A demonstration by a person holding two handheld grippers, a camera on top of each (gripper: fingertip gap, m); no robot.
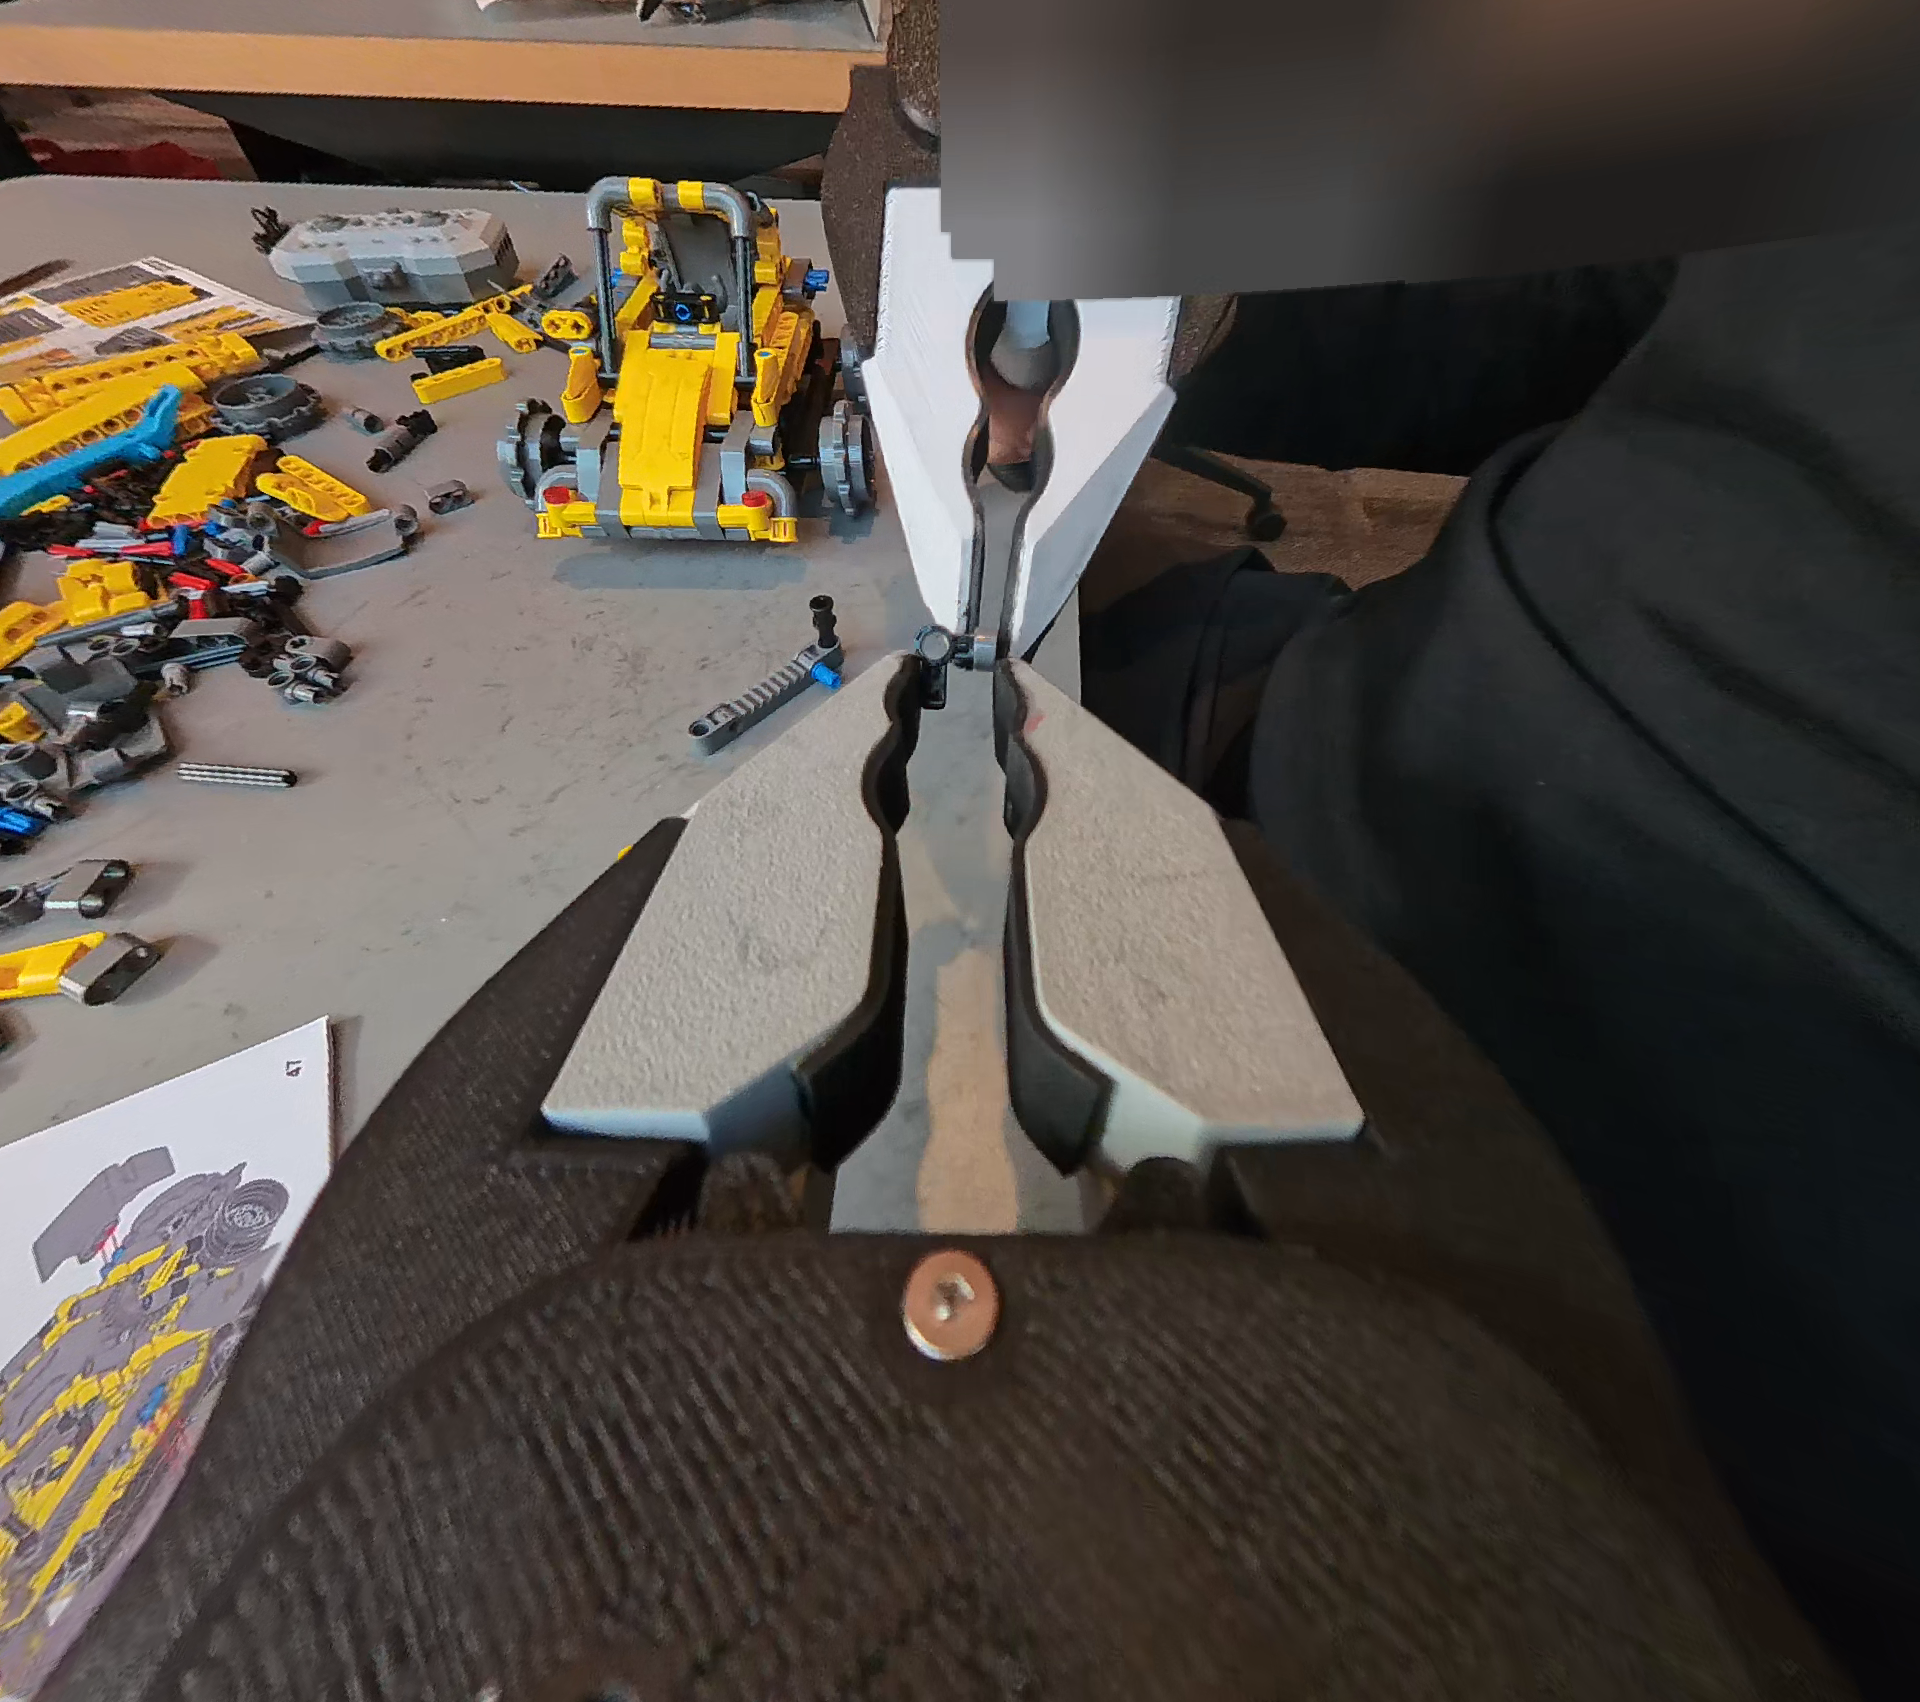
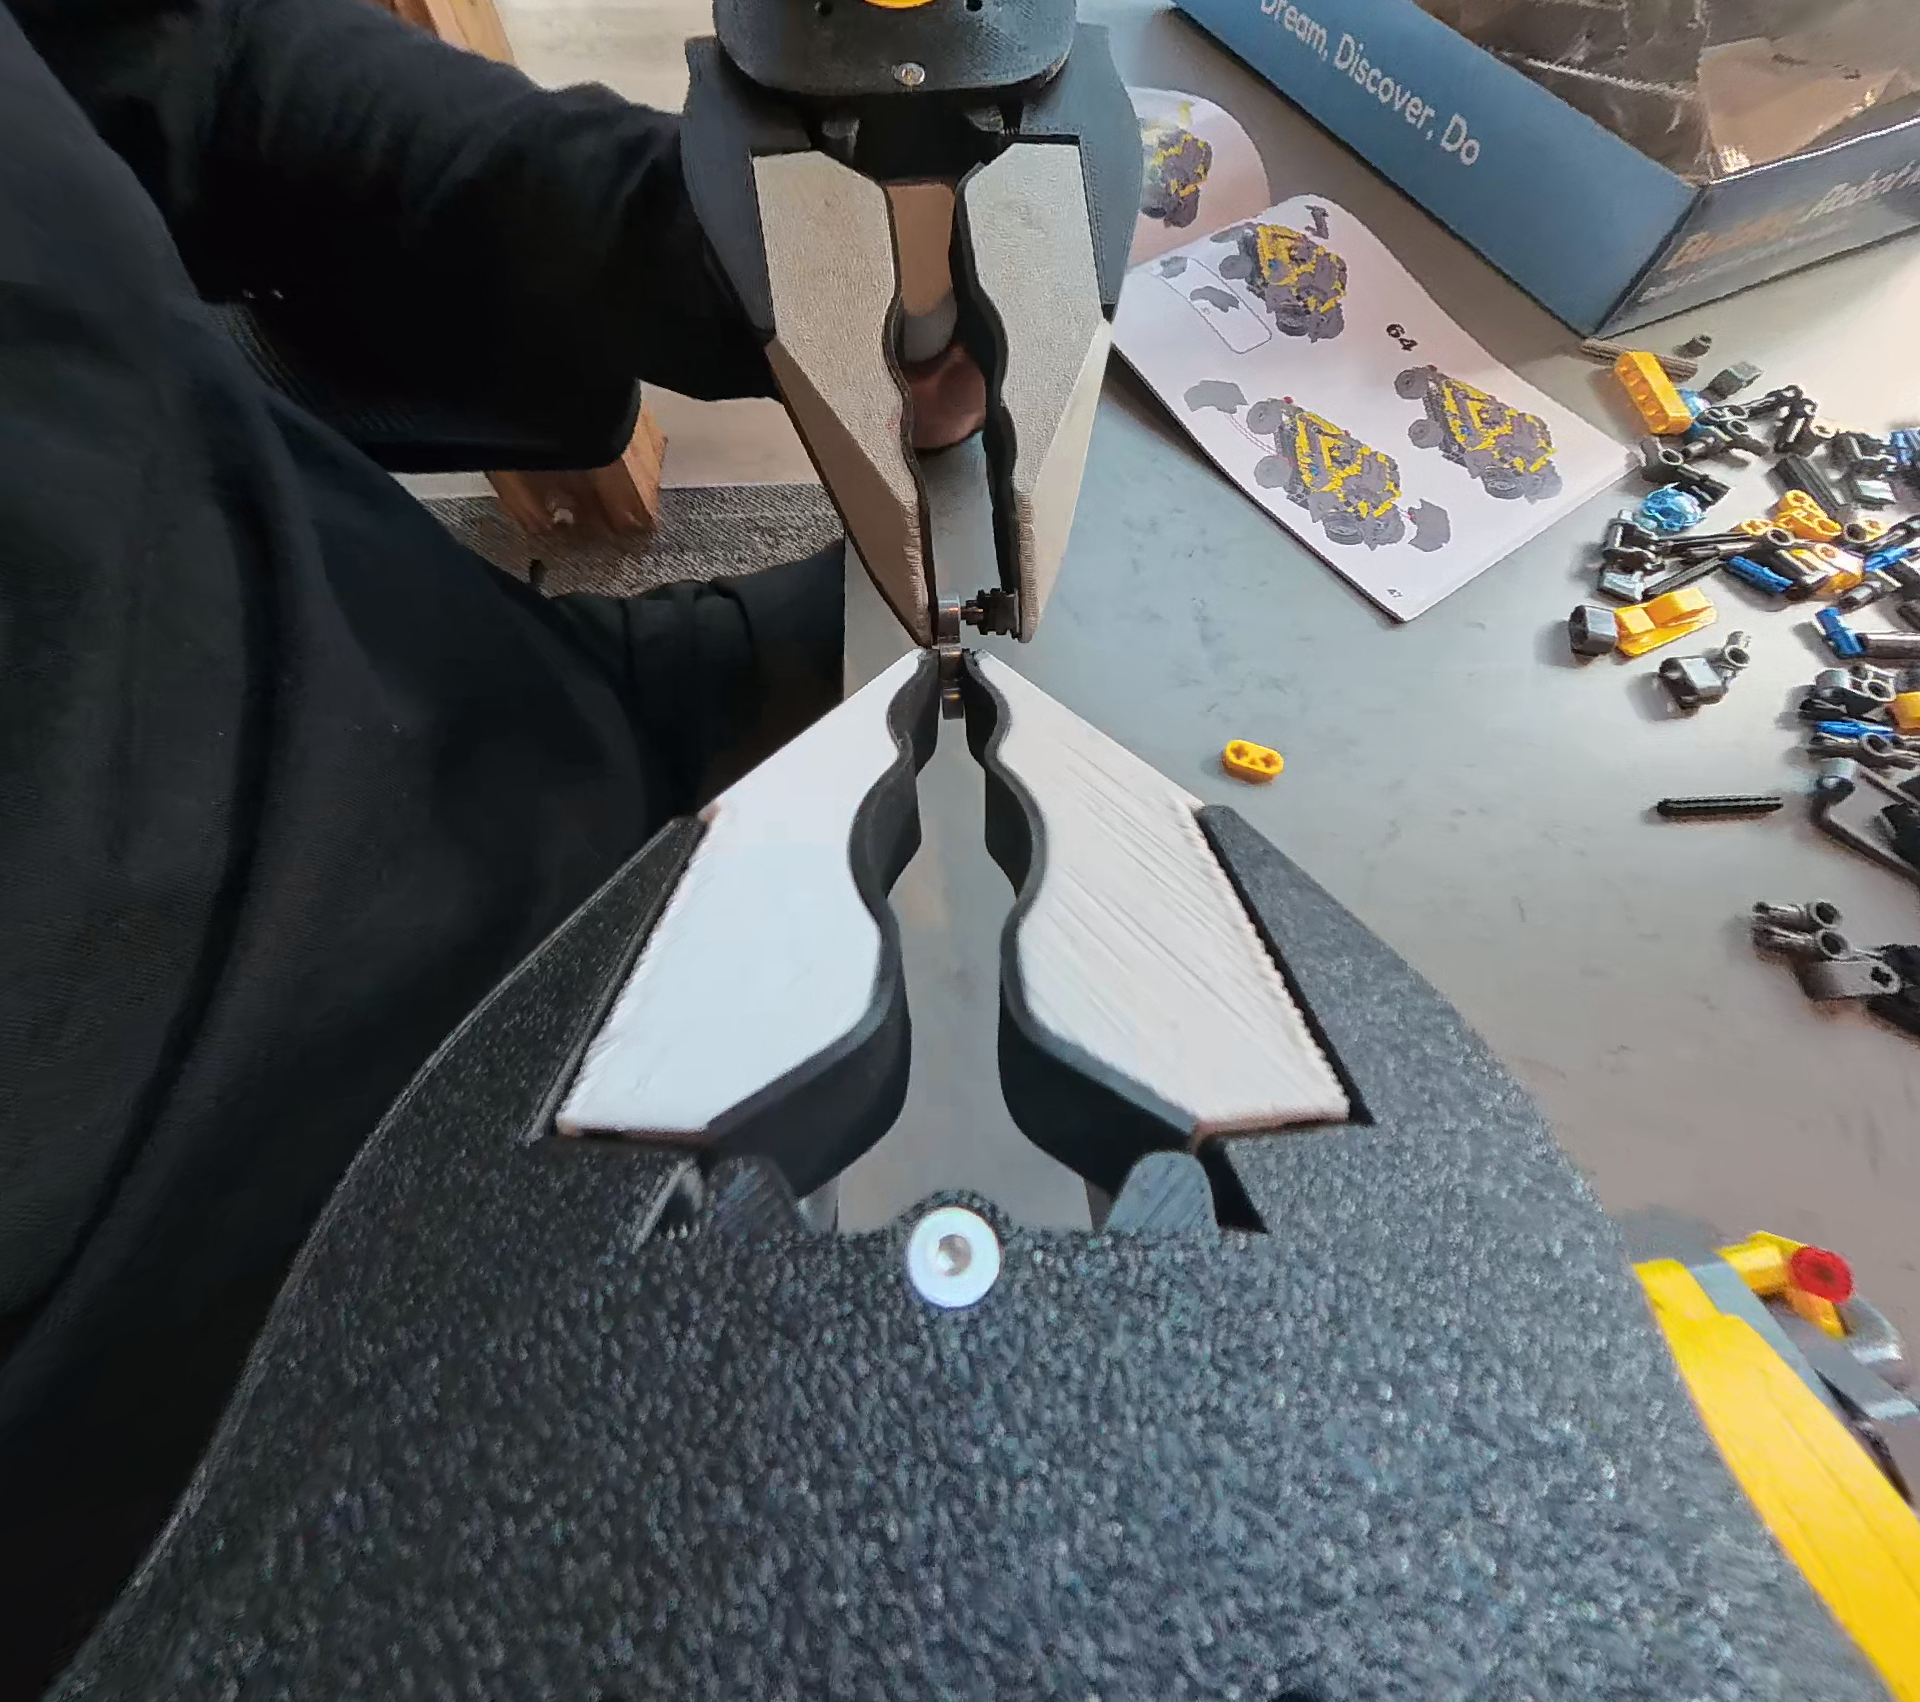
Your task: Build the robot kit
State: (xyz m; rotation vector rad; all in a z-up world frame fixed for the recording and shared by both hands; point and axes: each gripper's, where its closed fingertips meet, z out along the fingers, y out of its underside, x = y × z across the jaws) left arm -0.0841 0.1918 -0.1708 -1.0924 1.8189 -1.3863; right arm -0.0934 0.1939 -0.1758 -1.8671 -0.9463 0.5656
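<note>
While loose yellow and grey building pieces (image 1: pixel 197 489) lie scattered at far left of the grey table (image 1: pixel 499 821), we see a half-built yellow vehicle (image 1: pixel 675 395) further right and a toothed grey bar (image 1: pixel 764 702) lying near our claws. Our left gripper (image 1: pixel 951 676) is clenched on a small black connector (image 1: pixel 932 650). Tip to tip with it, our right gripper (image 2: pixel 948 676) pinches a small grey pin (image 2: pixel 950 660), and the two parts meet.
</note>
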